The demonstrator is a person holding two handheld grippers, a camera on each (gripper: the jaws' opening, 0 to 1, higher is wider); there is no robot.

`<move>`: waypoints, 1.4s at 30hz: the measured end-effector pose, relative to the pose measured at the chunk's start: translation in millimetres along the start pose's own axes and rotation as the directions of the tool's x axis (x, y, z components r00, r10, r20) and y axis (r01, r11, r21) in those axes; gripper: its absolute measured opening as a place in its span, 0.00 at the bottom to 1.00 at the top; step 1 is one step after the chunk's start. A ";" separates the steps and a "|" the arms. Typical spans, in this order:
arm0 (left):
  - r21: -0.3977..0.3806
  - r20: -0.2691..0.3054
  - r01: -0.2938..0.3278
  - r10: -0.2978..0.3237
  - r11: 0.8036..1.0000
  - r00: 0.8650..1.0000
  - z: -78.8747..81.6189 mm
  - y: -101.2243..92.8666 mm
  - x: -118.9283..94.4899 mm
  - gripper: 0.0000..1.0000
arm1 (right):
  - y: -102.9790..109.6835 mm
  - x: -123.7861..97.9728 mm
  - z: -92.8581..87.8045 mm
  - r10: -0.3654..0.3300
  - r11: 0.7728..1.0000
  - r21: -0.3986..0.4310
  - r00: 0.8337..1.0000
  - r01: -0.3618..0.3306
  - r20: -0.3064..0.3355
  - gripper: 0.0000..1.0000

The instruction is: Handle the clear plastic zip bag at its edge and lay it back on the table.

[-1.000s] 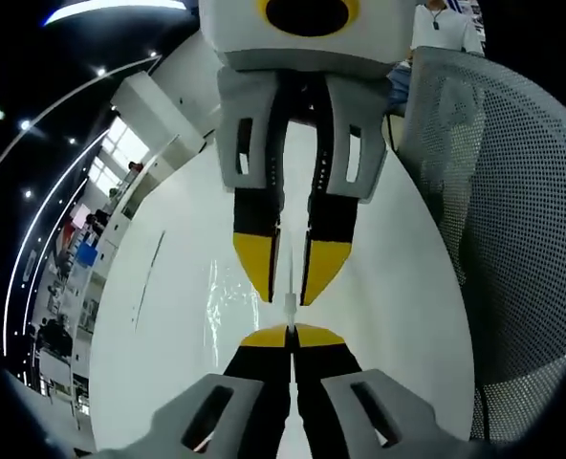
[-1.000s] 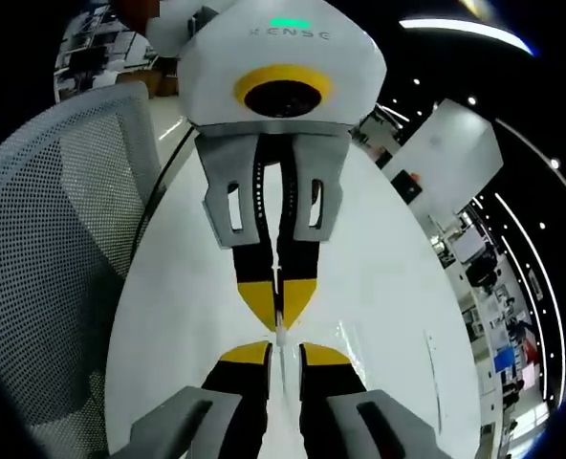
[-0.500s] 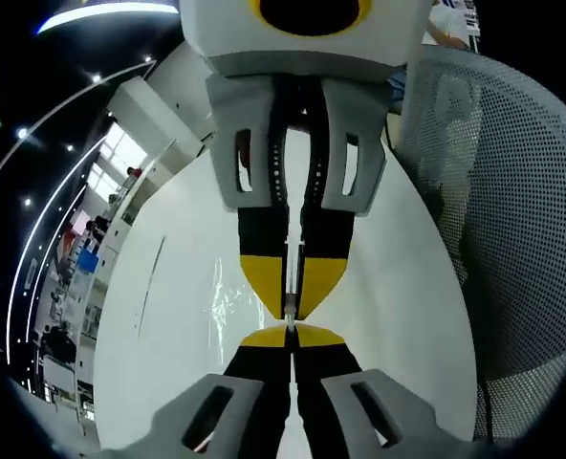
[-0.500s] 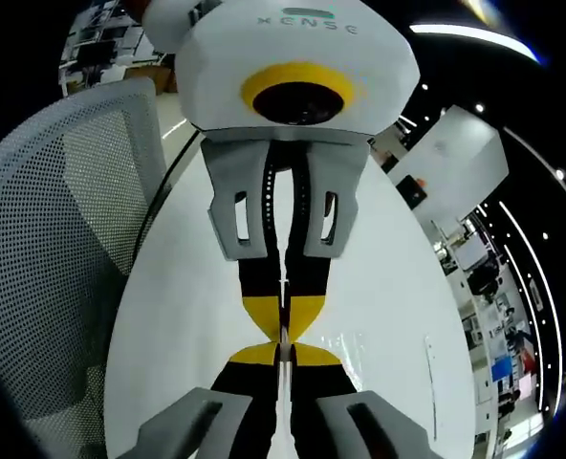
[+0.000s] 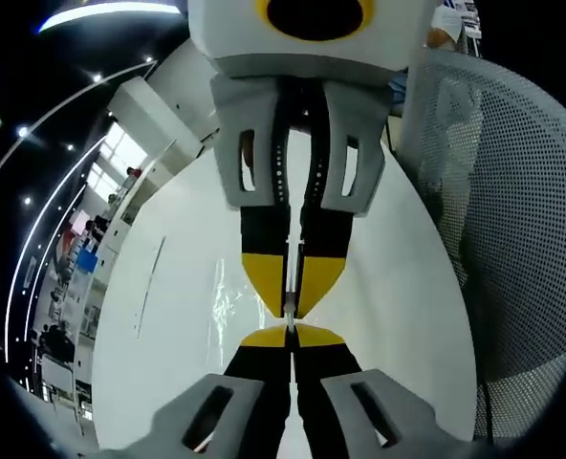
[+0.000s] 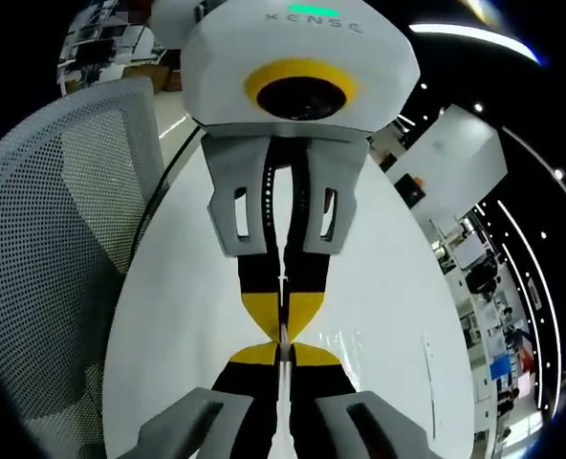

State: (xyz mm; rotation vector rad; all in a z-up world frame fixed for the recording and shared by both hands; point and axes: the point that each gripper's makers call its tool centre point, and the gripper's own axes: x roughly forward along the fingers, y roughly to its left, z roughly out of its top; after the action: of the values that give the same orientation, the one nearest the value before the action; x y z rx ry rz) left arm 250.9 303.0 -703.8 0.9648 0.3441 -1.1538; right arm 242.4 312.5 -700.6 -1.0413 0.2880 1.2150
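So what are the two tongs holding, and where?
Both hold the clear plastic zip bag by its thin top edge: left tongs and right tongs pinch it tip to tip above the white table.

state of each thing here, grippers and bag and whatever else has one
left gripper: shut on the bag's edge
right gripper: shut on the bag's edge, tip to tip with the left one
bag: clear, pinched at its edge between the two grippers, held over the table
mesh chair: unoccupied, beside the table

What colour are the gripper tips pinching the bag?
Yellow, on black fingers; clearest in the left gripper view, where both grippers meet tip to tip on the bag.
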 end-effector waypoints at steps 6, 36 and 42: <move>0.000 0.003 0.001 -0.001 1.000 1.000 0.4 0.4 0.0 0.00 | -0.4 1.1 -3.2 0.000 1.000 0.009 1.000 0.000 -0.002 0.00; -0.022 0.024 0.018 -0.018 1.000 1.000 2.3 -3.4 -4.7 0.00 | 2.4 2.3 -12.6 0.003 0.999 0.042 1.000 -0.002 -0.017 0.00; 0.009 0.026 0.021 -0.021 1.000 0.999 0.9 -4.9 -6.0 0.00 | 5.0 2.3 -10.6 0.009 0.999 0.037 1.000 -0.008 -0.020 0.00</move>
State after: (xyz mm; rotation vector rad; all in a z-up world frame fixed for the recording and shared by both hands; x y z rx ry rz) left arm 243.9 305.6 -701.5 0.9546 0.3293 -1.1869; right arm 242.4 305.6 -710.3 -1.0213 0.3294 1.2034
